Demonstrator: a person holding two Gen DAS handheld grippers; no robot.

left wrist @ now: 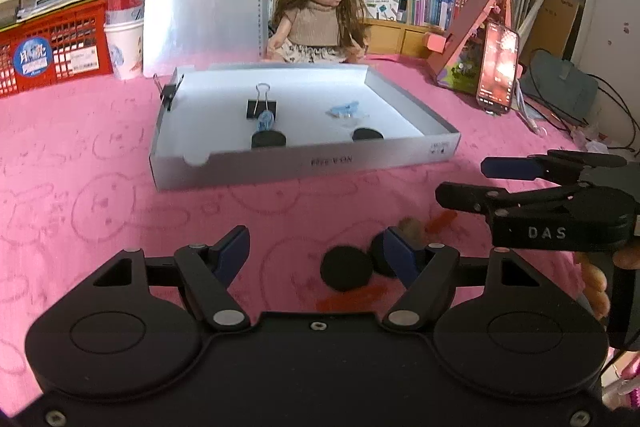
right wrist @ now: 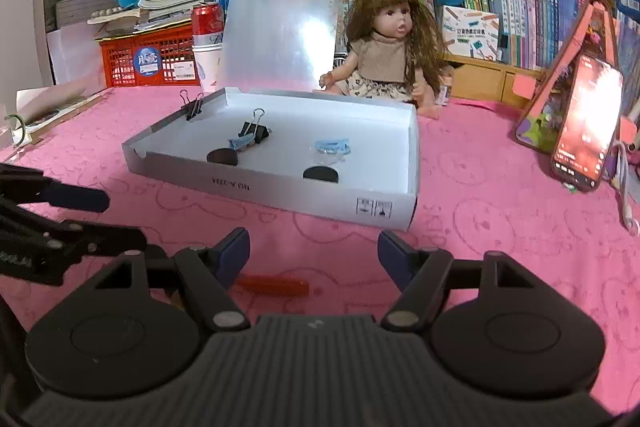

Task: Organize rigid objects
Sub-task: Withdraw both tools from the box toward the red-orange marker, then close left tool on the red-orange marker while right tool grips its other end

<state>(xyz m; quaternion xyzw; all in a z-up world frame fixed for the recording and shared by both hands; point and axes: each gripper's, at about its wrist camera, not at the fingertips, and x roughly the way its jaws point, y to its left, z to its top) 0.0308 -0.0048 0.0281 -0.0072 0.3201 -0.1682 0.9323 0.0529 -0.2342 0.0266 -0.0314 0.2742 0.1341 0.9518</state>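
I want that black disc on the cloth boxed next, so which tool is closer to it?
Left. The left tool has the black disc on the pink cloth between its open fingers; the right tool hovers beside it, farther off.

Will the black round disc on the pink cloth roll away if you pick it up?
Probably not: the black disc lies flat on the pink cloth, so it should stay put. It looks stiff and thin, so pinching its low edge could be fiddly and it might slip.
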